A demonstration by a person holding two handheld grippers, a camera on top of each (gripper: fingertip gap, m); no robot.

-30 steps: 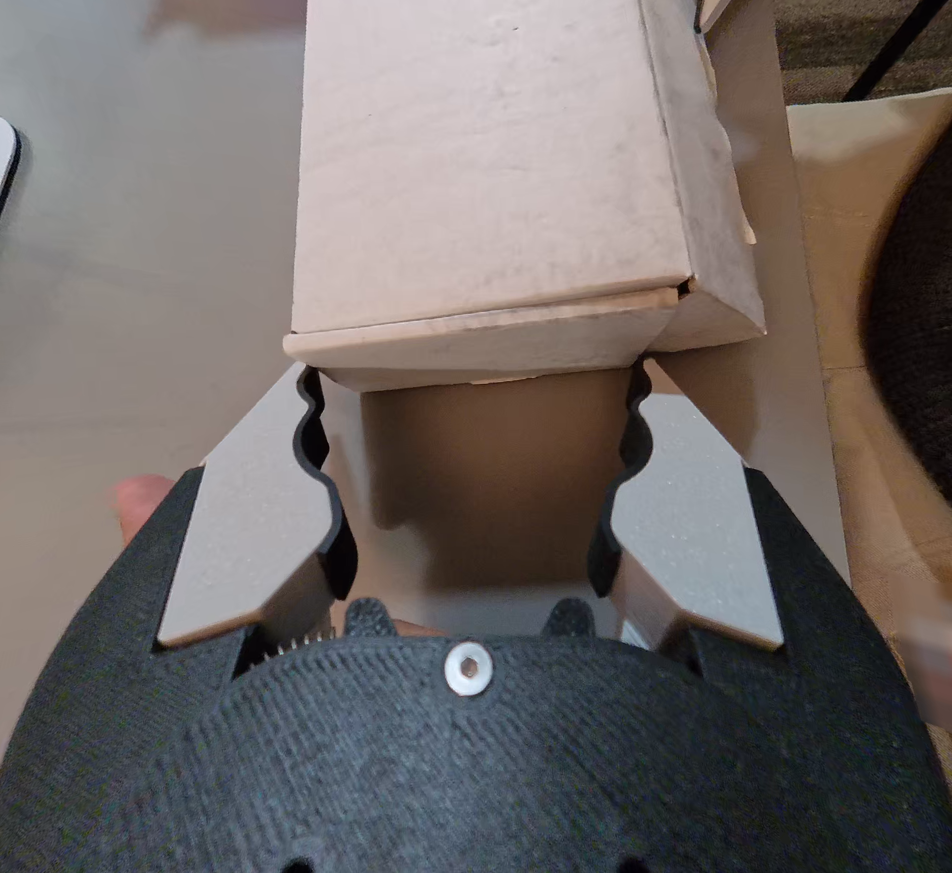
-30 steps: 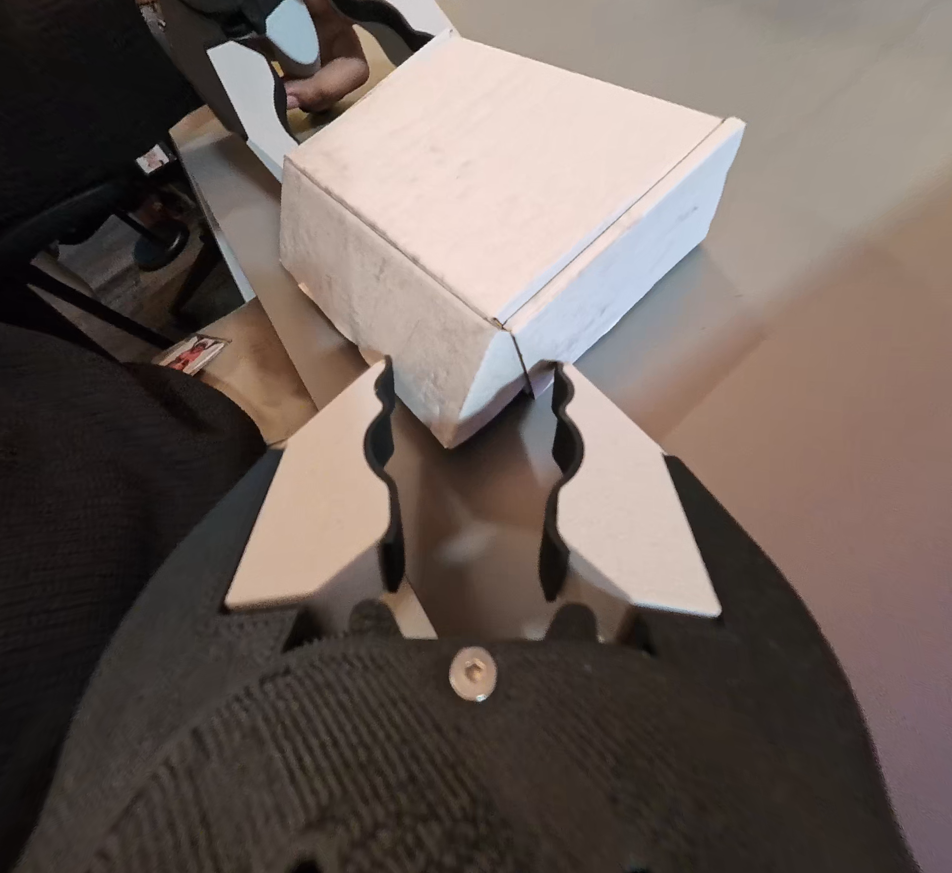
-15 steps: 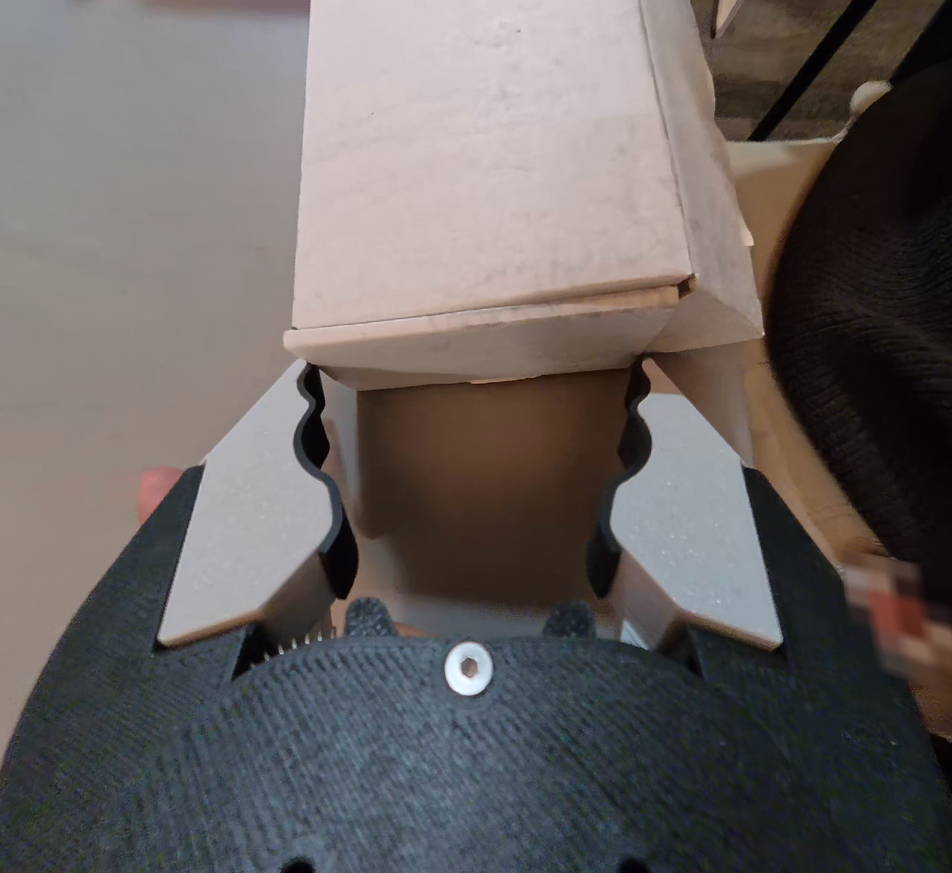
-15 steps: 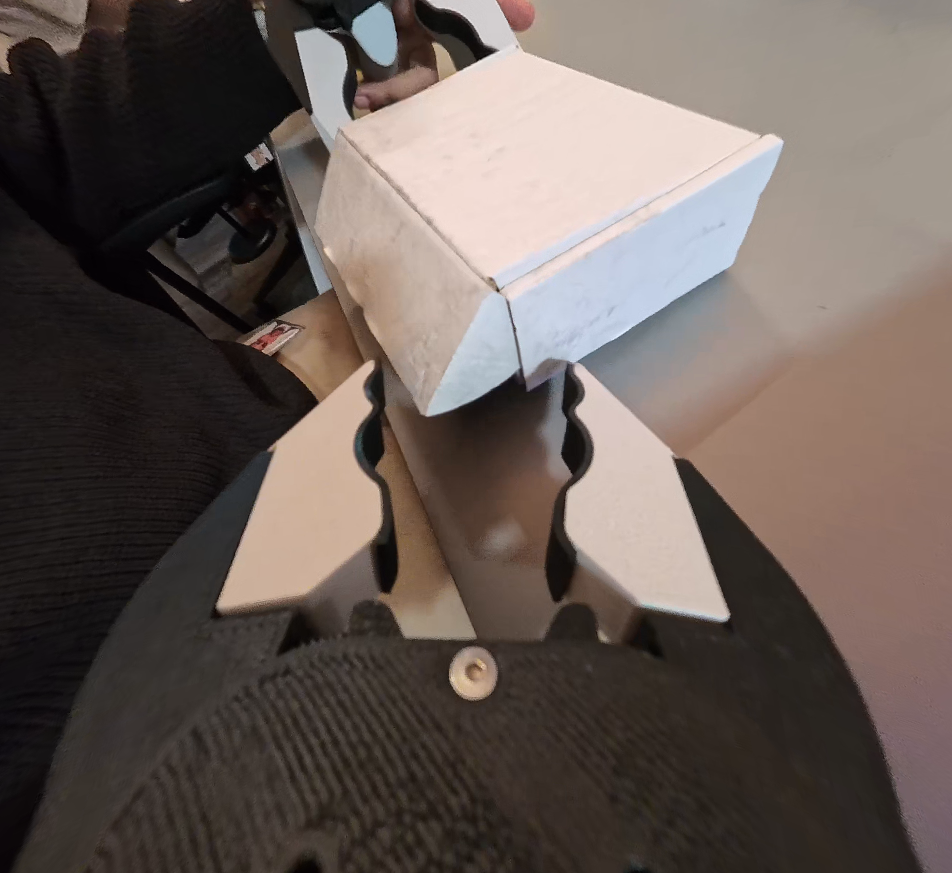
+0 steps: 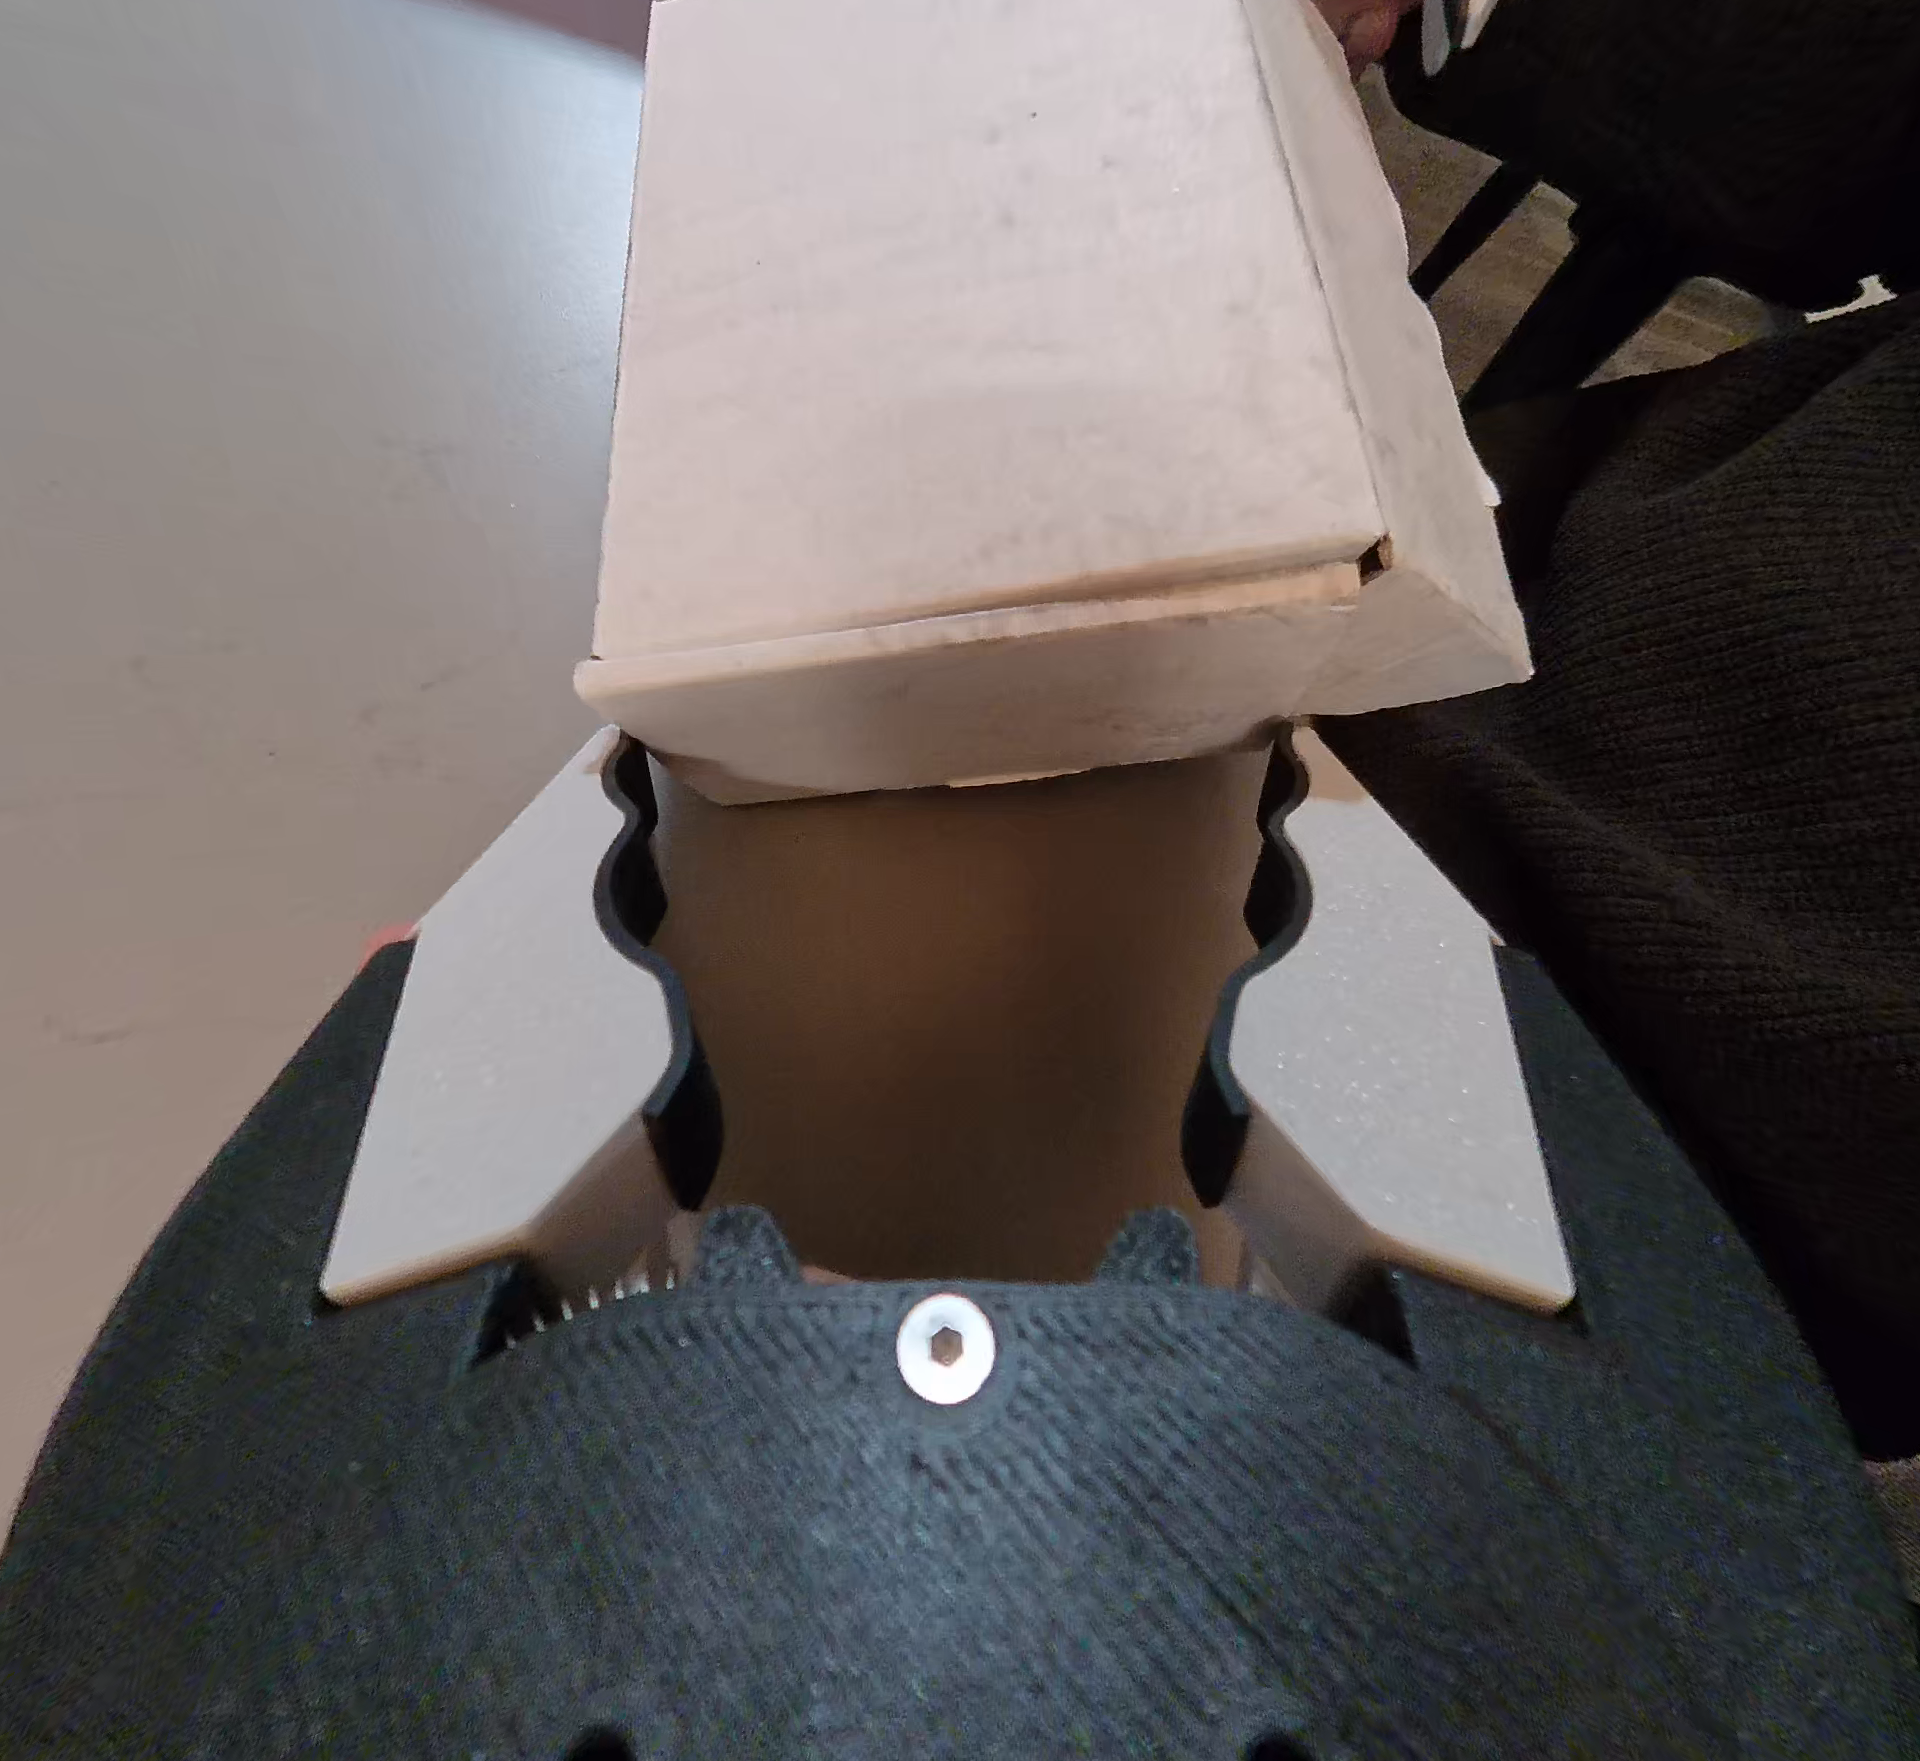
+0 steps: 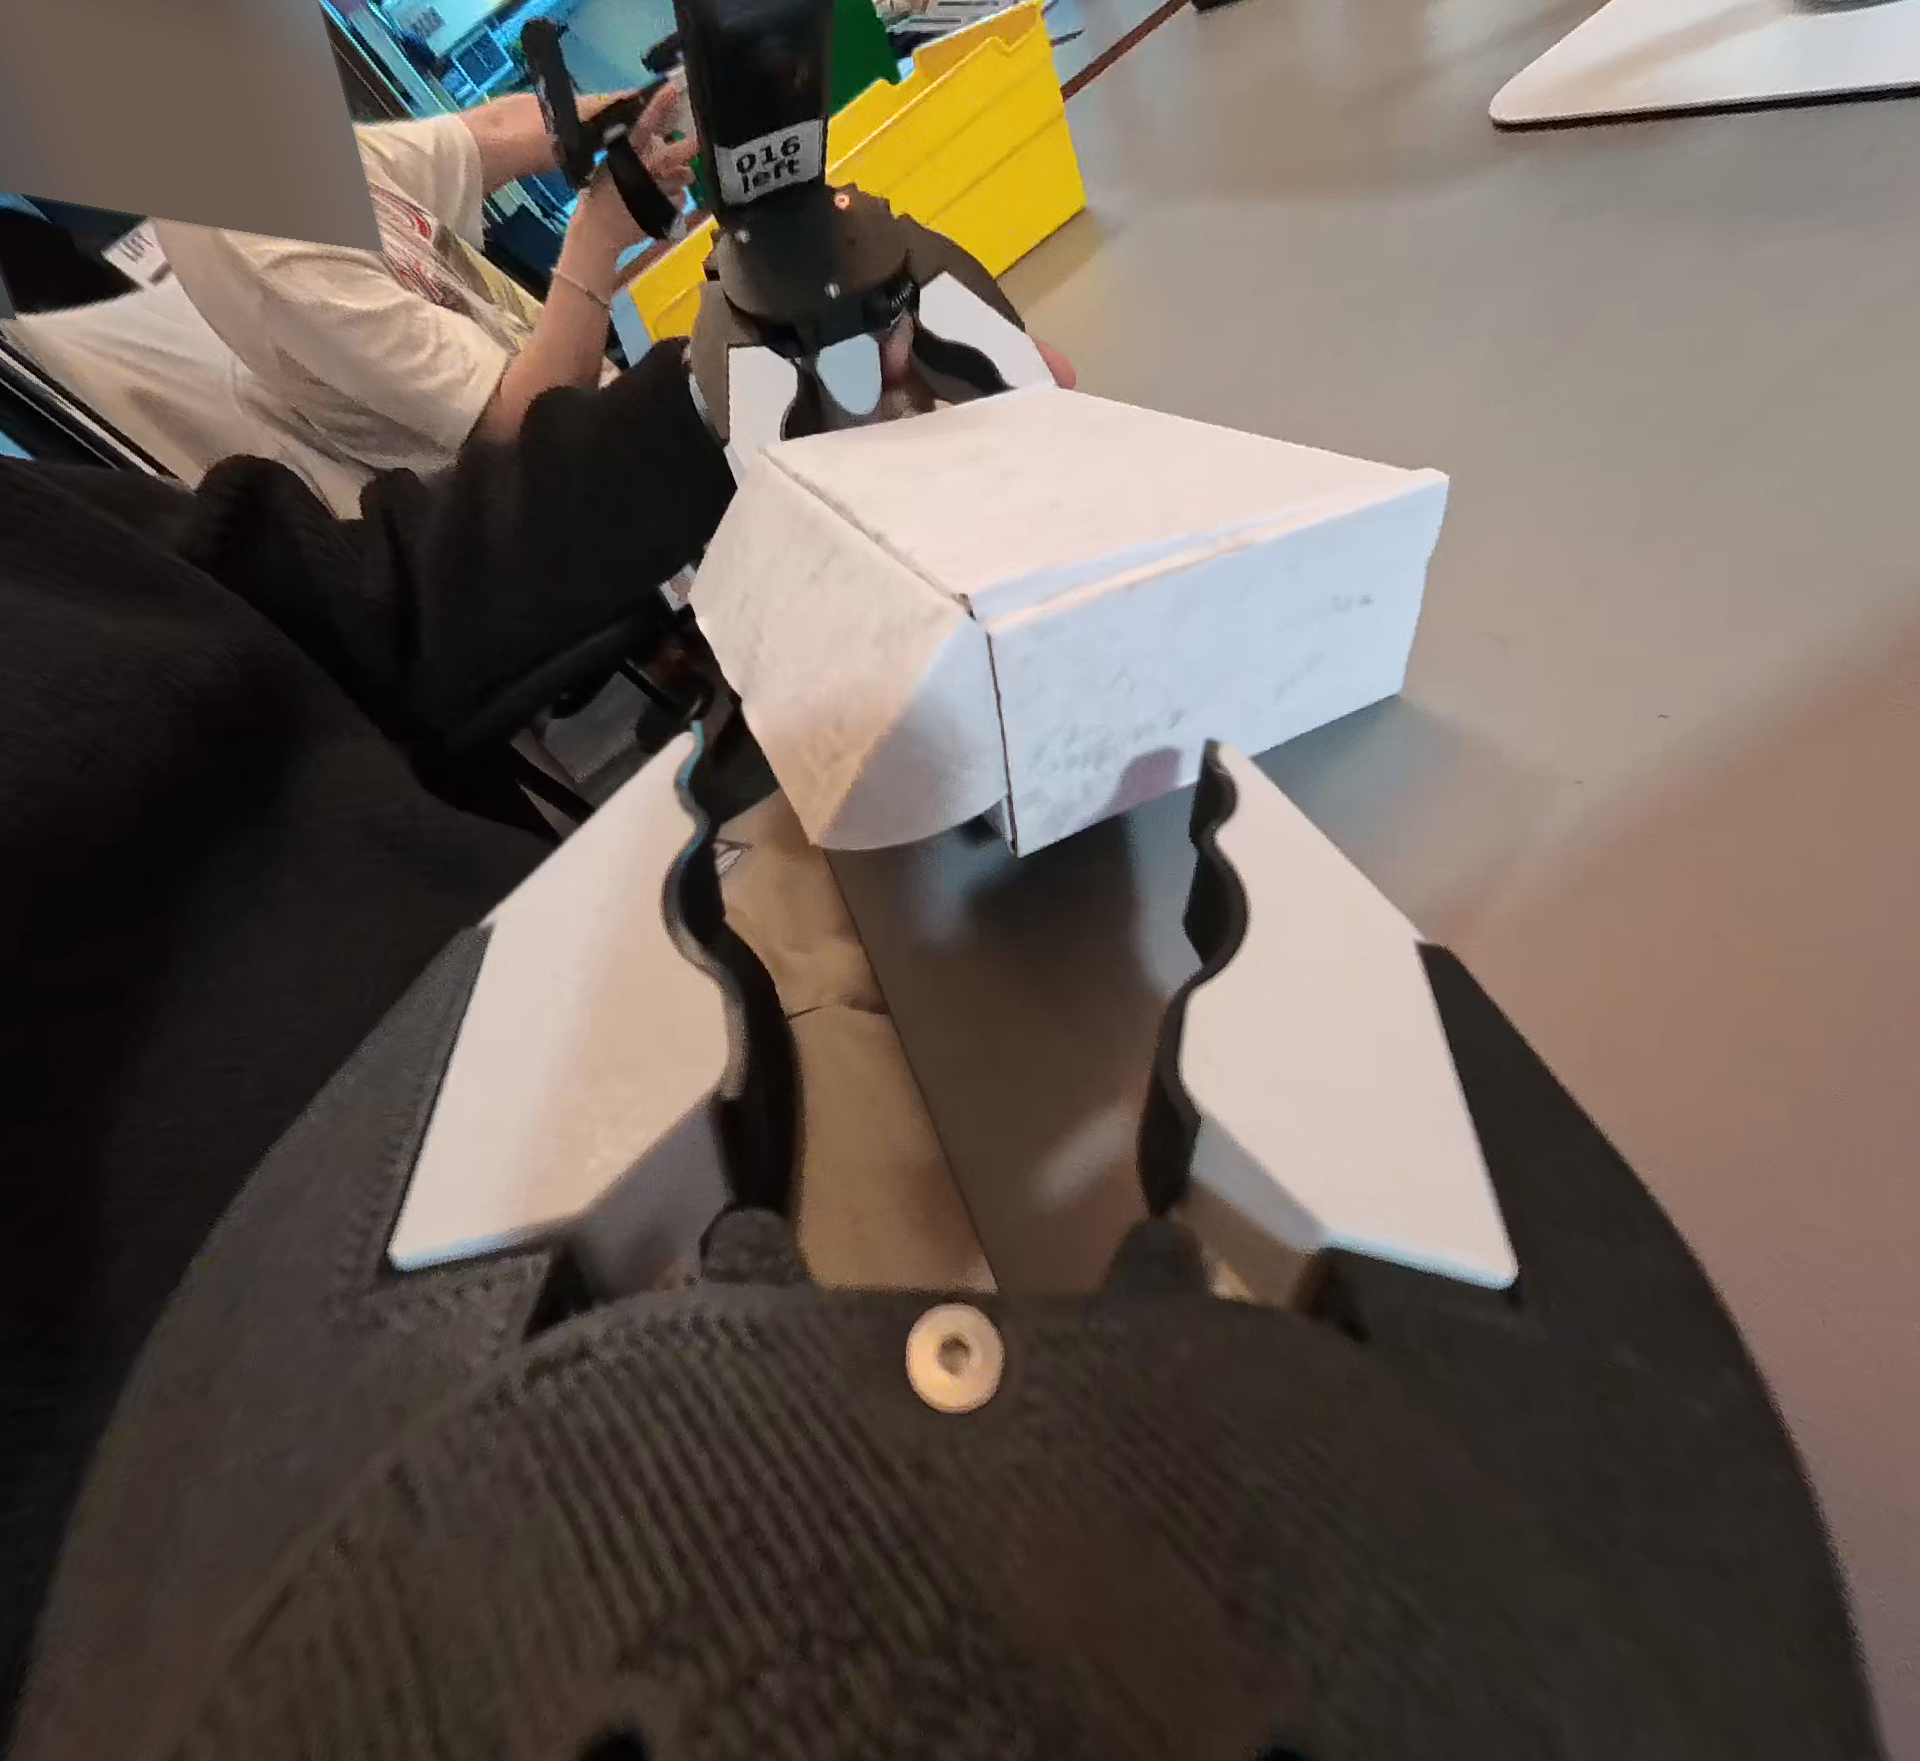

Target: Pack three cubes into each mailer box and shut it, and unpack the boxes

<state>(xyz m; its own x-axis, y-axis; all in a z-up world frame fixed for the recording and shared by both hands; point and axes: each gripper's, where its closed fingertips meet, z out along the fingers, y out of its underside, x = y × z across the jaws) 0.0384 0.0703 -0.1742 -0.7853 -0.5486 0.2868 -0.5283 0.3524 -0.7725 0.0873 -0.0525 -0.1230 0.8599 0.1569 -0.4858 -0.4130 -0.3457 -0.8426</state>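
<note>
The mailer box (image 5: 977, 329) has lifted at the end by the right tongs (image 6: 940, 776) since a second ago; it now tilts at the grey bench (image 6: 1558, 423) edge. Both tongs are spread open, empty, the box's ends just ahead of the left tongs (image 5: 951, 766) and the right. Behind the left tongs is a yellow bin (image 6: 966, 122).

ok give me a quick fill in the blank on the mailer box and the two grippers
1. The white mailer box has its lid ____.
2. Both the left gripper and the right gripper have their jaws ____.
3. The bin behind the box is coloured ____.
4. The box sits on a ____ table.

Missing words: shut; open; yellow; grey
</note>
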